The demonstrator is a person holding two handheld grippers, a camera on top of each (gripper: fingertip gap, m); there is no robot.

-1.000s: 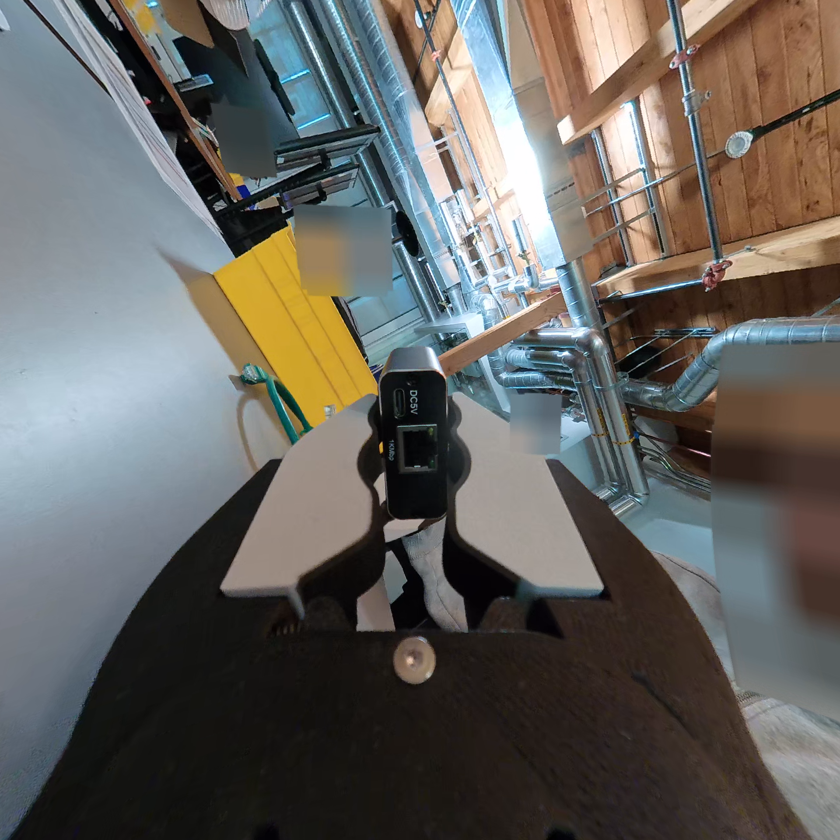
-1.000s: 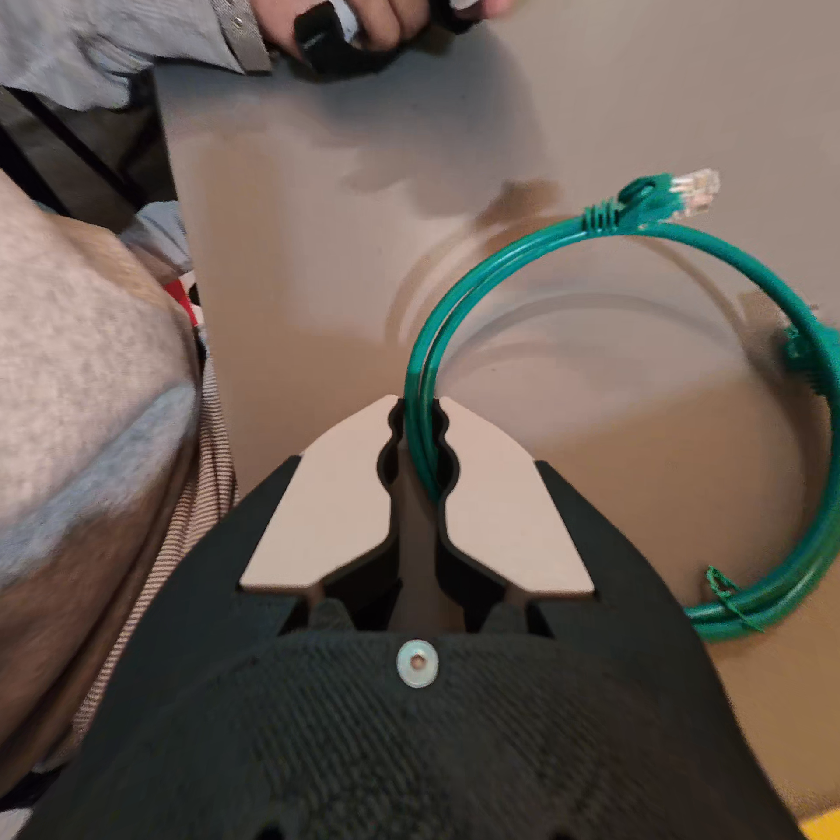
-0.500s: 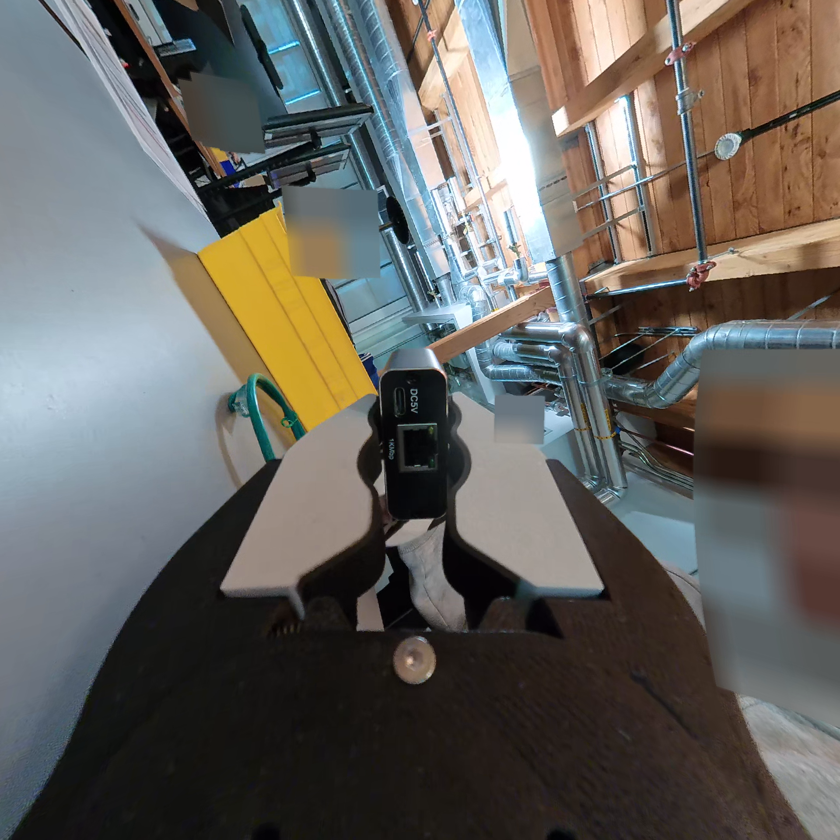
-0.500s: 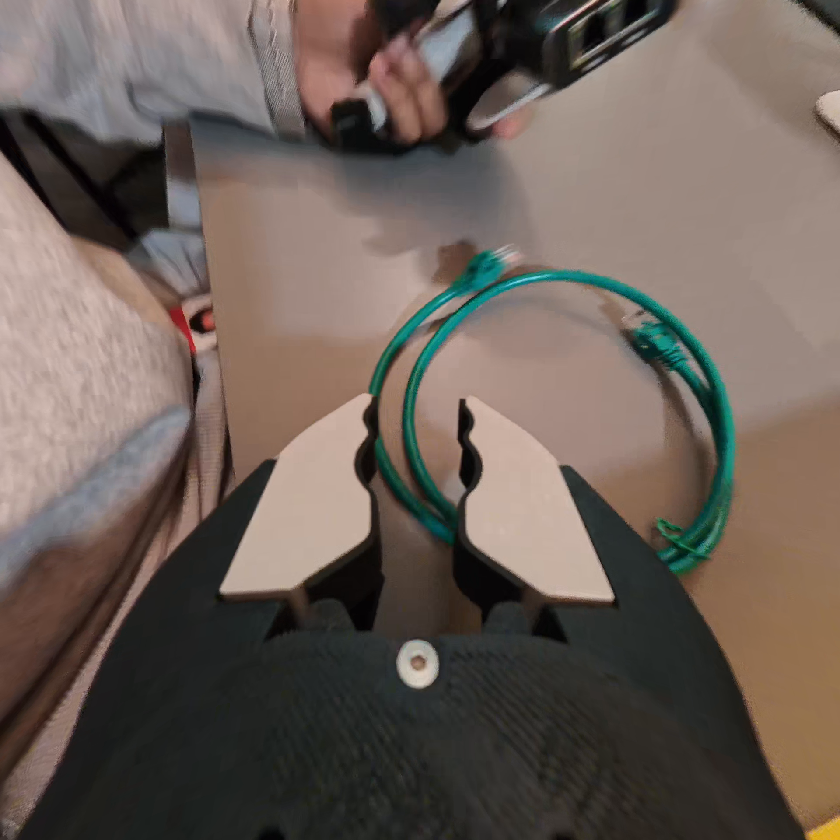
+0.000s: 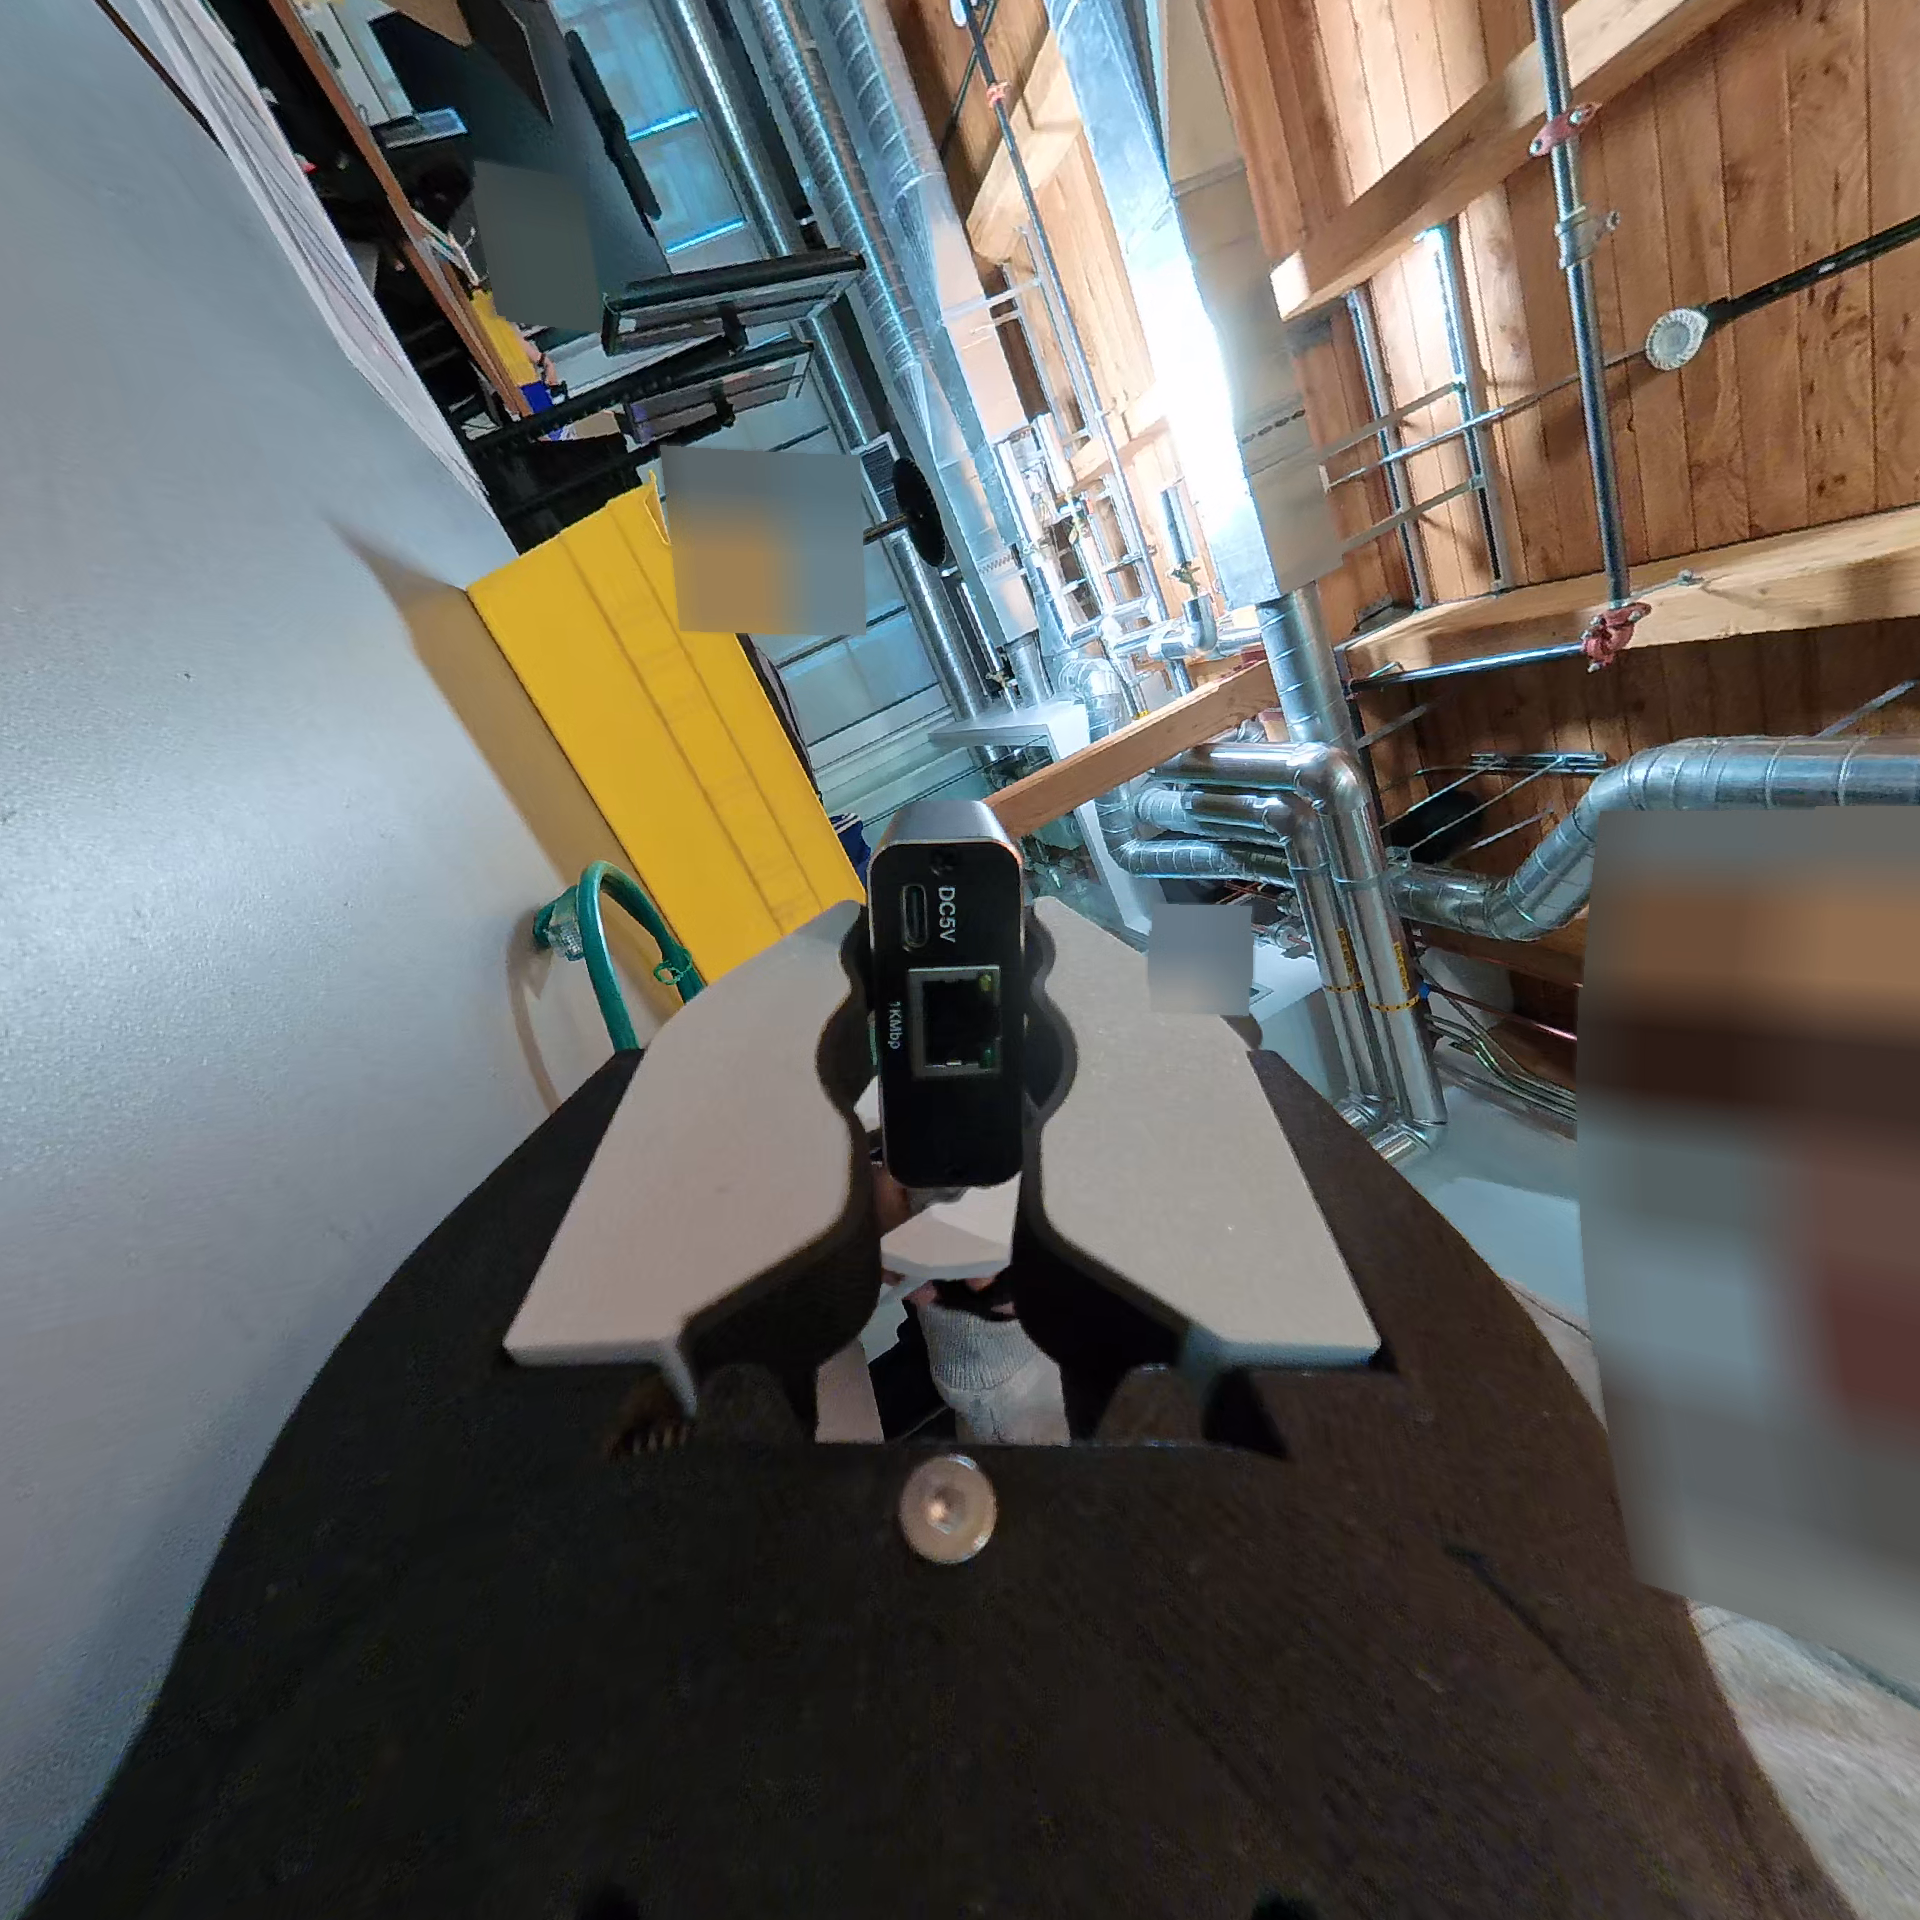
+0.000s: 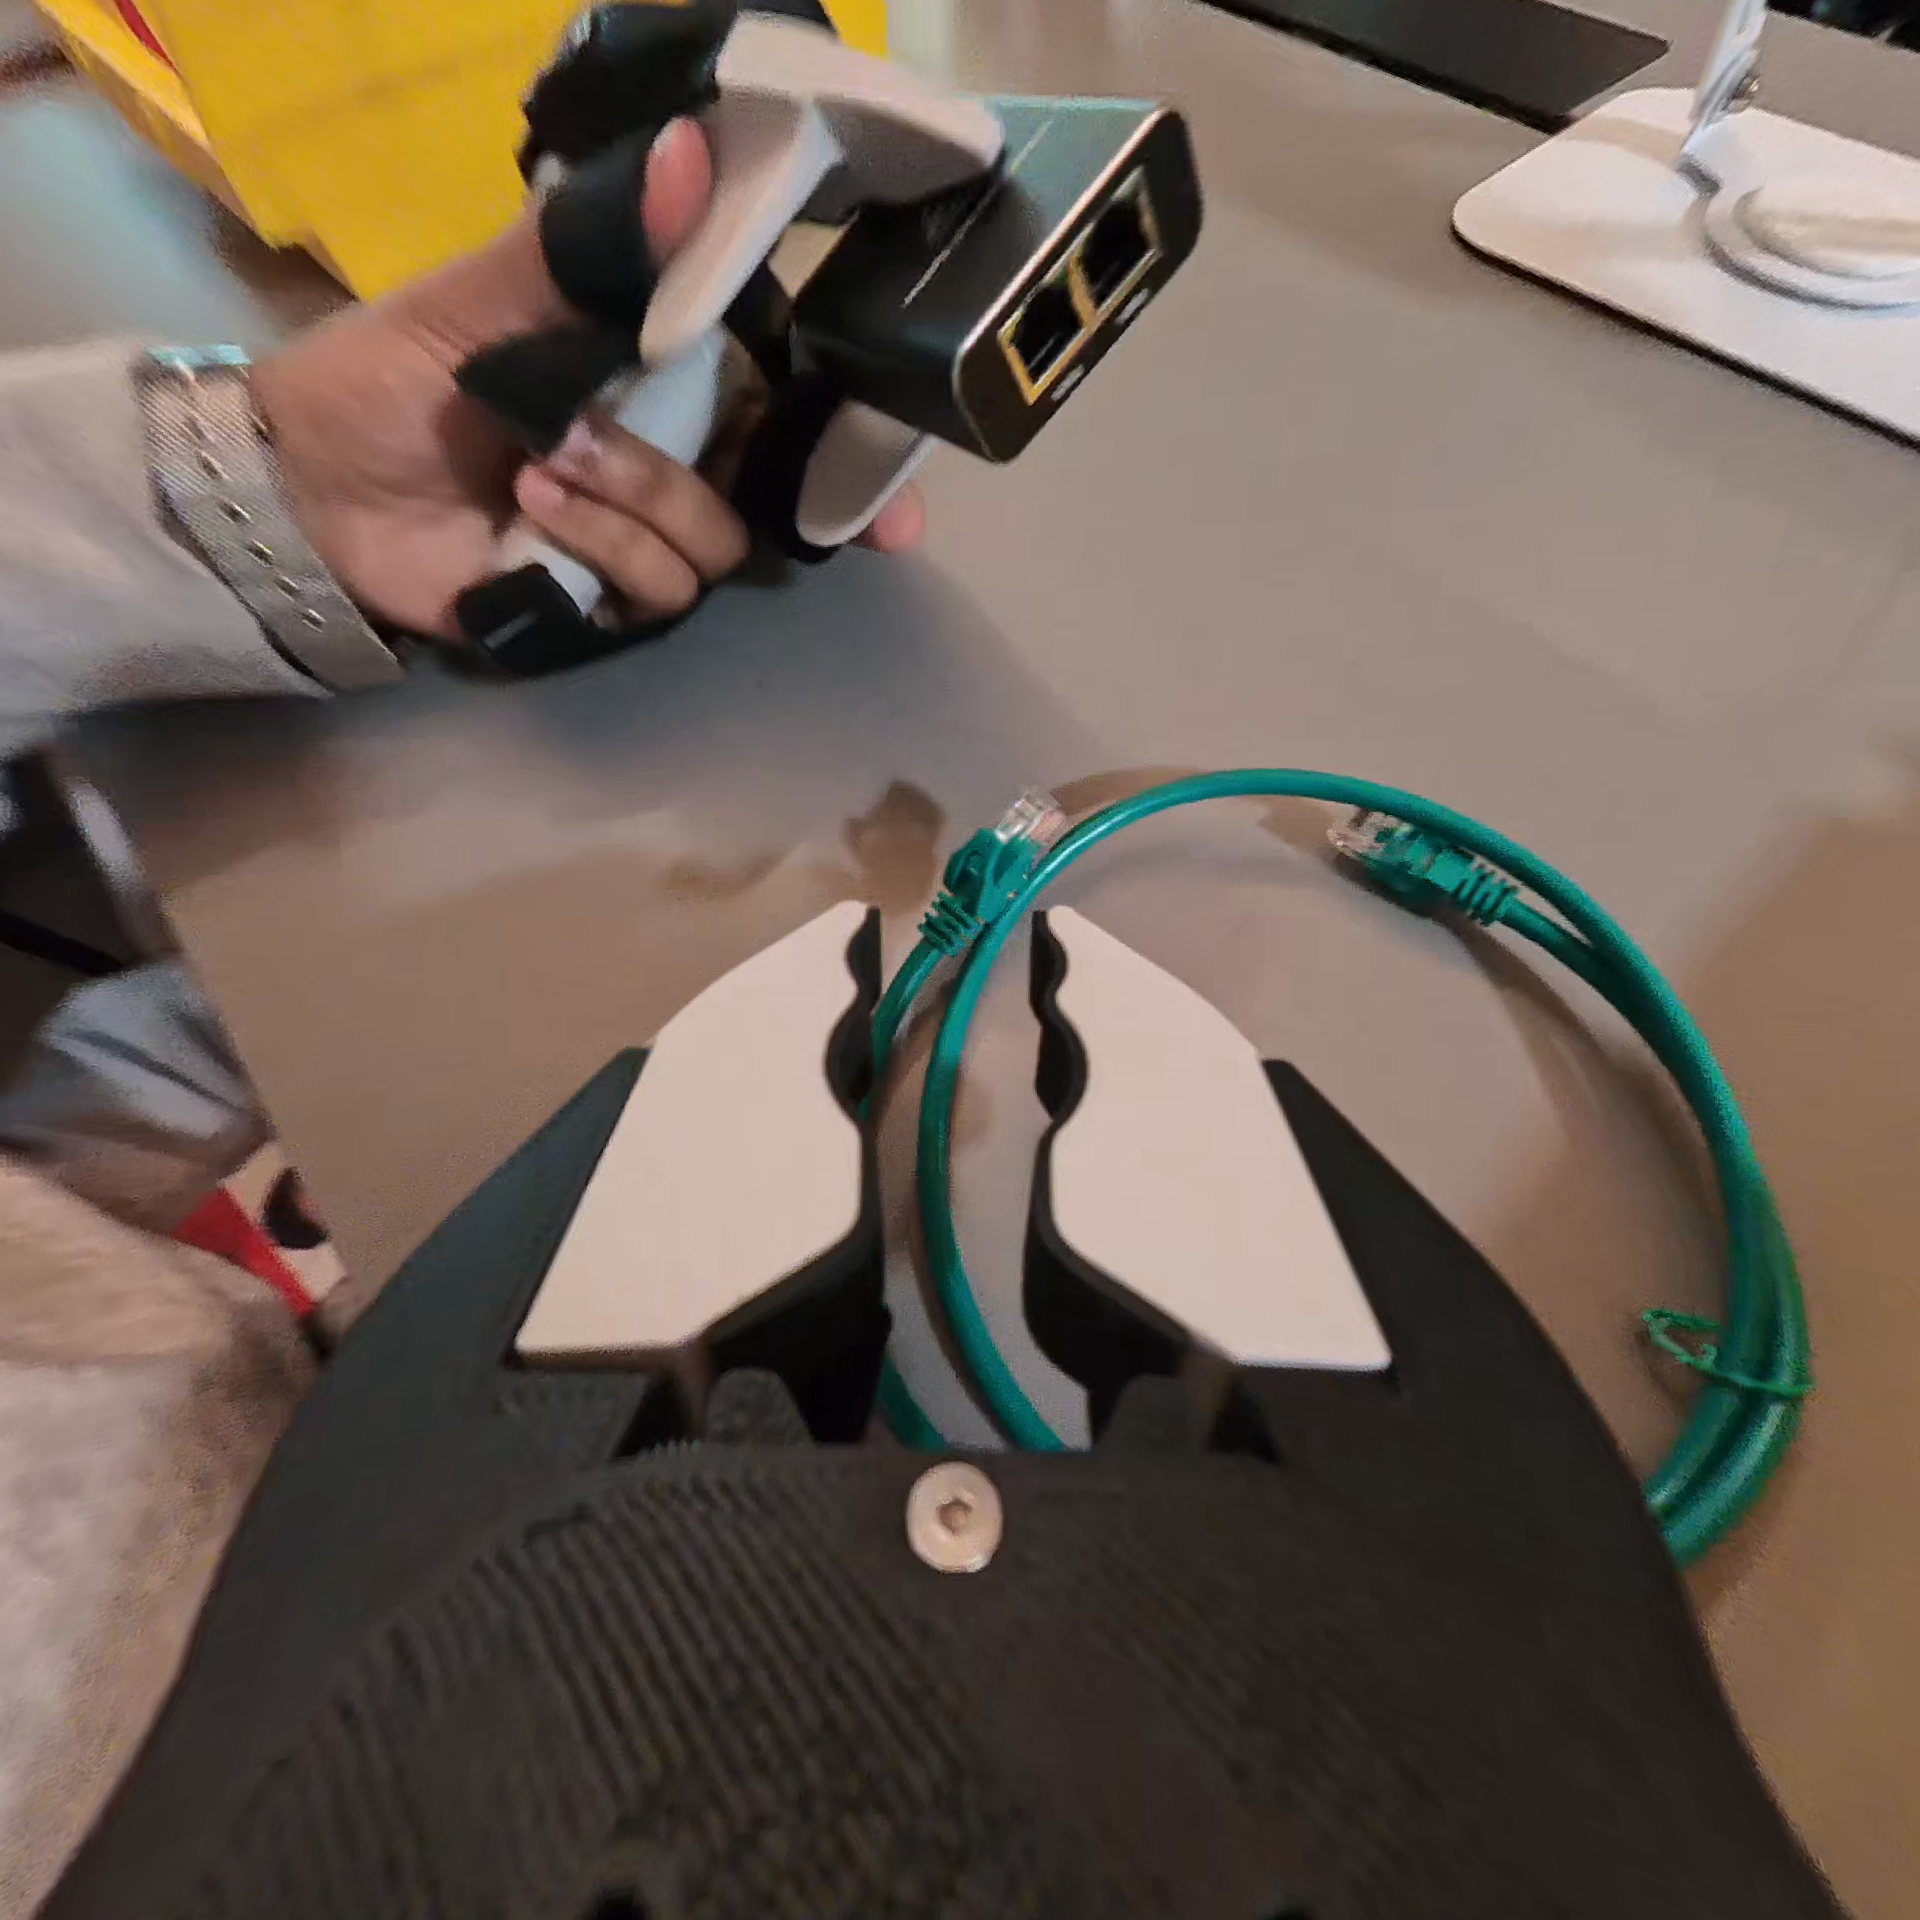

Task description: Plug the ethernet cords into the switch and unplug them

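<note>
Since a second ago the right gripper [image 6: 954,935] has let go of the green ethernet cord [image 6: 1621,1029] it was pinching; its fingers now stand parted, straddling two strands of the coiled cord that lies on the grey-brown desk [image 6: 1351,582] without clamping either. The view has also tilted up, so the left gripper [image 6: 894,312], held in the person's hand [image 6: 436,457], now shows above the desk. It is clenched on the small black metal switch [image 6: 1039,301], whose two gold-rimmed ports face toward the cord; from the left wrist view the switch [image 5: 948,997] sits upright between the fingers, showing its single port and a small slot above it.

No cord is plugged in yet, so the task appears to be at its start: choosing a plug end. One clear-tipped green plug [image 6: 1003,862] lies just ahead of the right fingertips, the other [image 6: 1403,847] a little farther right. The next move likely calls for closing on the cord just behind the near plug, lifting it free of the coil, and lining its tip squarely with one port while the left gripper holds the switch steady. A thin green tie [image 6: 1704,1361] binds the coil and may resist the lift.
</note>
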